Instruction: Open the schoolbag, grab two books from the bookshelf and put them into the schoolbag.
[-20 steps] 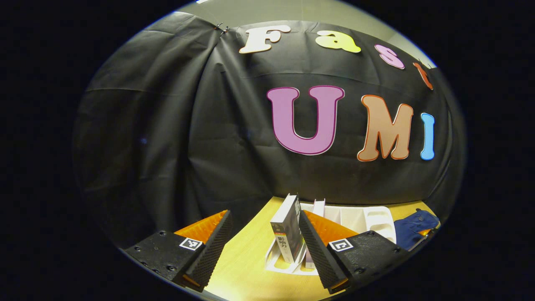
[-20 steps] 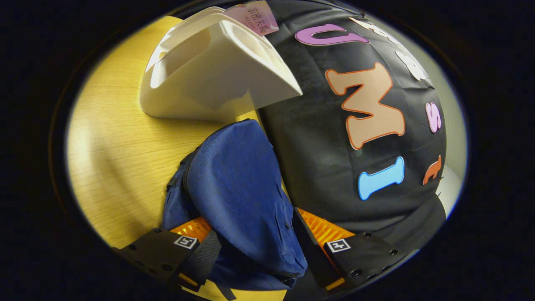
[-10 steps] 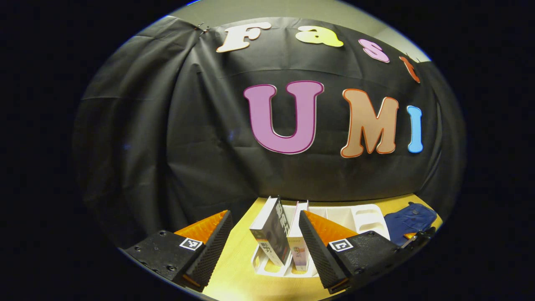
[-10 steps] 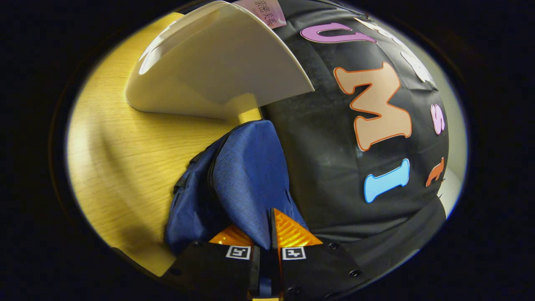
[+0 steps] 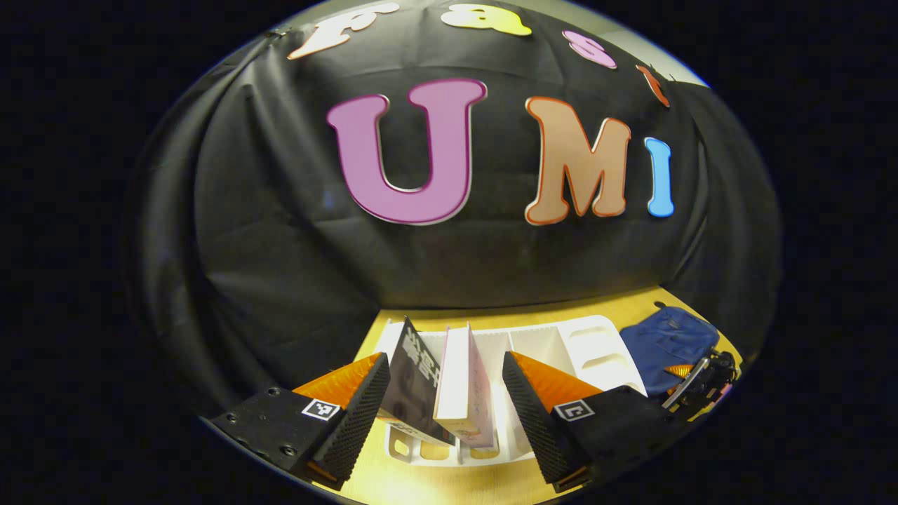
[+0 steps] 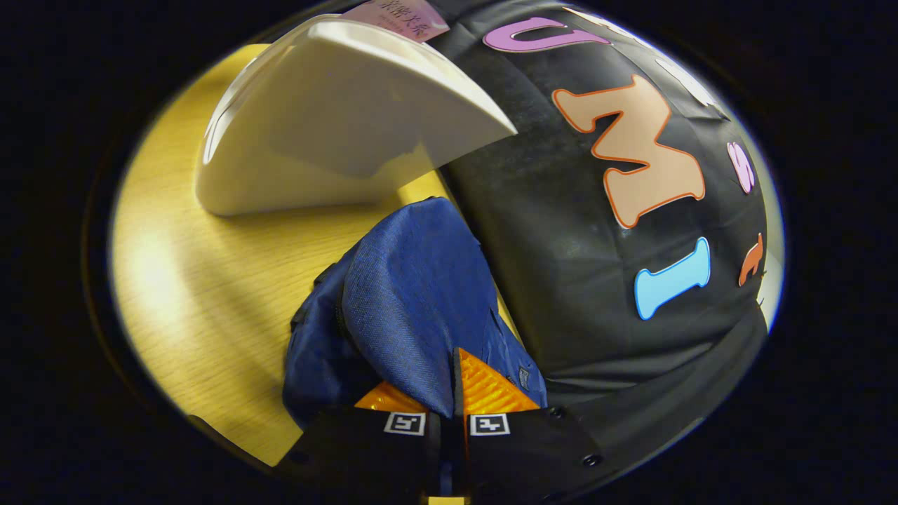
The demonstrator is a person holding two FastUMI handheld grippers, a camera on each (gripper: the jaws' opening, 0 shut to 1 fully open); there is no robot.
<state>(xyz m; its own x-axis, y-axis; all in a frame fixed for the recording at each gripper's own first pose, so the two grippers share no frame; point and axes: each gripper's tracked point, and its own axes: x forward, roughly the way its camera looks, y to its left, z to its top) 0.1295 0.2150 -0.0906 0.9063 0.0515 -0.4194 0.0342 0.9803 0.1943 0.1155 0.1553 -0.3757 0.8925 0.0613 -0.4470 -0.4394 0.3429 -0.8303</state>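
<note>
In the left gripper view, my left gripper (image 5: pixel 444 360) is open, with a finger on either side of two upright books. The dark book (image 5: pixel 412 389) leans close to the left finger; the white book with a pink cover (image 5: pixel 461 389) stands beside it. Both sit in the left slots of the white bookshelf (image 5: pixel 586 340). The blue schoolbag (image 5: pixel 663 342) lies to the right, with the other gripper (image 5: pixel 701 379) at it. In the right gripper view, my right gripper (image 6: pixel 449 384) is shut on a fold of the schoolbag (image 6: pixel 414 301) cloth. Whether the bag is unzipped is unclear.
The yellow wooden table (image 6: pixel 203 280) carries the bookshelf (image 6: pixel 337 119), whose end wall stands just beyond the bag; a pink book top (image 6: pixel 396 10) sticks out above it. The black cloth wall (image 5: pixel 295 245) runs directly behind shelf and bag.
My left gripper has moved in toward the shelf and now straddles both books. My right gripper shut on the bag's cloth about a second ago and still holds it.
</note>
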